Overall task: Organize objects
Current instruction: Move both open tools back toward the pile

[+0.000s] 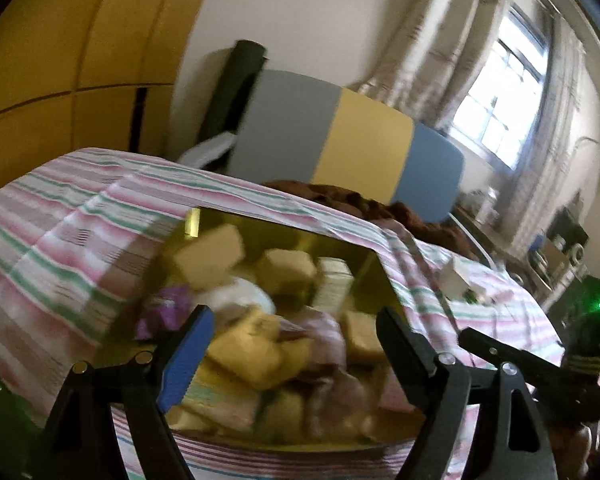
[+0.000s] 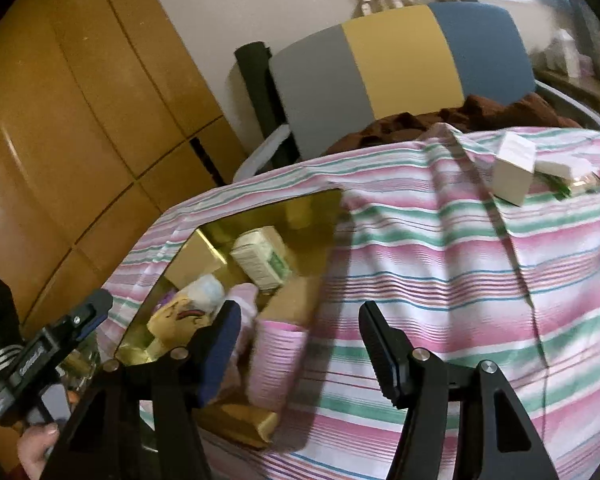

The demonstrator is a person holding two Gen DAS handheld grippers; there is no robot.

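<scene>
The landmark was a gold box (image 2: 300,210), sunk in a striped cloth (image 2: 440,264) that draped all around its rim. Inside the box lay a jumble of small packages: a green-printed carton (image 2: 262,260) toward its far side, tan boxes (image 1: 210,256) beside that, a white pack (image 2: 206,290), a purple wrapper (image 1: 168,304), and a pink striped pouch (image 2: 276,360) leaning at the near right edge. The left wrist view was blurred, so finer detail there could not be told.

The left gripper (image 1: 288,344) hung just above the near side of the box, its jaws apart, nothing between them. The right gripper (image 2: 300,344) hovered at the box's near right edge, jaws likewise apart; the pink striped pouch showed in the gap, but the pads did not press it.

Well to the right of the box, on the cloth, stood a white carton (image 2: 514,168) with a flatter white pack (image 2: 564,168) just beside it. Beyond the box stood a chair (image 2: 400,64) with grey, yellow and blue panels, a brown cloth (image 2: 460,120) heaped on its seat. Left of the box rose a yellow wardrobe (image 2: 80,120). A hand (image 2: 36,452) gripped the left tool at the near left.
</scene>
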